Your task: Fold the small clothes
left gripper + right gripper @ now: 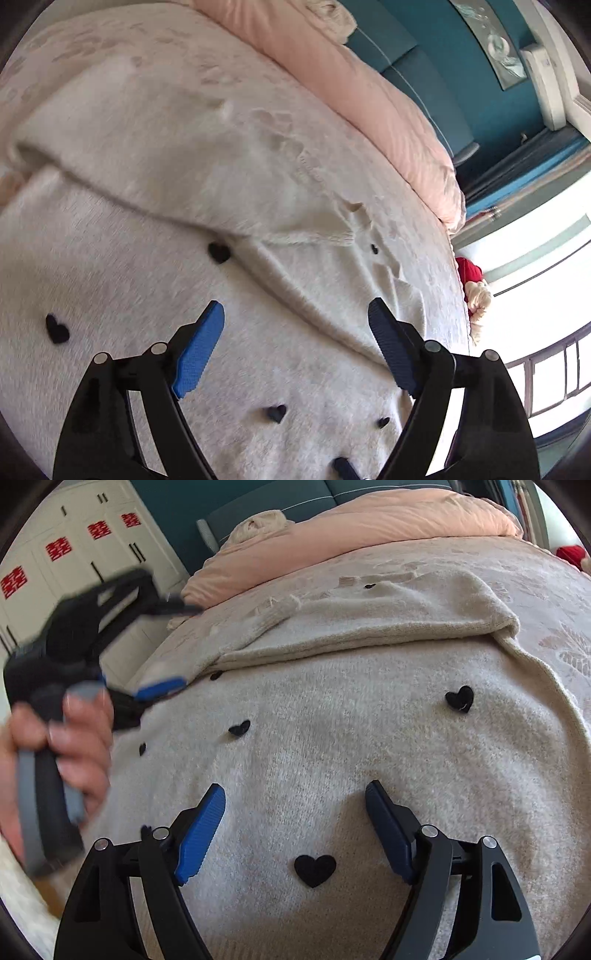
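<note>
A cream knit sweater (332,746) with small black hearts (314,869) lies spread on the bed; it also fills the left wrist view (155,280). One sleeve (369,624) is folded across its upper part, seen in the left wrist view as a fold (177,158). My left gripper (295,314) is open and empty just above the sweater body; it shows blurred in the right wrist view (162,646), held in a hand over the sweater's left edge. My right gripper (295,797) is open and empty above the sweater's lower middle.
The sweater lies on a pale patterned bedspread (554,590). A pink duvet (369,520) is bunched at the head of the bed against a teal headboard (258,506). White wardrobe doors (74,546) stand at left. A red and cream item (474,284) sits at the bed's edge.
</note>
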The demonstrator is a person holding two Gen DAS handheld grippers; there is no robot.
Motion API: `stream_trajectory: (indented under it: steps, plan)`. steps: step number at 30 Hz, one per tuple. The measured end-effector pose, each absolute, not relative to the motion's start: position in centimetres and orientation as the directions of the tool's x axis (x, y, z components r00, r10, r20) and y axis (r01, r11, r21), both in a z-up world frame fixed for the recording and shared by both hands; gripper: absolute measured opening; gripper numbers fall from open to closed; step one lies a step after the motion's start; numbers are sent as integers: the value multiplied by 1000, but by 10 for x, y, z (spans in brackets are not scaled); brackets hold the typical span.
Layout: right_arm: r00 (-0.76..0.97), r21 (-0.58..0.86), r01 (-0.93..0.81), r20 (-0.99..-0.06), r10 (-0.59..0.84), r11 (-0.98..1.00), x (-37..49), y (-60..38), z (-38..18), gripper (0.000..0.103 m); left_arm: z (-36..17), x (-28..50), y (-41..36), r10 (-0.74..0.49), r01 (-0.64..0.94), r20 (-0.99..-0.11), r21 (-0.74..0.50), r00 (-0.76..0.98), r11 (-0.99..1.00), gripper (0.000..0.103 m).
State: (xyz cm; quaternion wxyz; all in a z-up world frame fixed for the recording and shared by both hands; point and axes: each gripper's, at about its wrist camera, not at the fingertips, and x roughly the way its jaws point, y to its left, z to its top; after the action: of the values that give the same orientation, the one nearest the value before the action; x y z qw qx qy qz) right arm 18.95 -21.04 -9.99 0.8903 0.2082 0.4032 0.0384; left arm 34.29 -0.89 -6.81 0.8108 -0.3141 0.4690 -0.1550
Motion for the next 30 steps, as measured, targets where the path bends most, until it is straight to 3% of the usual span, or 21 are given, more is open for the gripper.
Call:
stream_trajectory:
  steps: [8,11,12,16,17,18,20,24,25,27,28,29,30]
  plan:
    - [675,525,143,-672,305,839,318,-240,-57,76,-103,321,112,-426,-258,-681,-665,596,701,80]
    - [621,567,179,-699,355,804,376,-227,-70,75,-113,306,136,-464,-241,-628,-720,624,650,75]
    - [591,571,211,-721,362,793,393,-221,-80,70,-113,303,138,-473,-228,-616,-729,629,646,74]
    - [554,537,321,-774,305,780,429,-202,-102,63,-104,303,140,-486,-241,-587,-763,648,600,75]
    - [570,531,317,-769,290,785,433,-197,-98,55,-100,307,142,-491,-247,-571,-780,658,575,75]
    - [576,535,304,-762,296,788,439,-192,-95,35,-96,313,143,-502,-245,-545,-802,672,544,77]
    - [572,528,287,-763,300,799,450,-182,-86,14,-88,328,150,-512,-258,-513,-834,689,488,86]
    - [627,539,195,-711,318,819,461,-170,-44,7,-106,372,155,-500,-408,-540,-841,676,356,90]
    - [665,567,149,-663,342,810,457,-172,-24,7,-112,377,159,-502,-437,-535,-845,679,309,88]
    - [742,611,62,-557,373,789,442,-185,18,6,-115,385,160,-502,-456,-528,-848,685,269,68]
    - [776,621,30,-508,374,783,430,-196,35,6,-113,392,157,-507,-433,-517,-855,690,283,48]
    - [807,616,17,-473,352,788,416,-210,49,6,-109,397,154,-498,-425,-539,-842,679,332,39]
    - [832,601,28,-457,315,798,401,-227,54,6,-106,401,151,-481,-419,-561,-826,673,377,39]
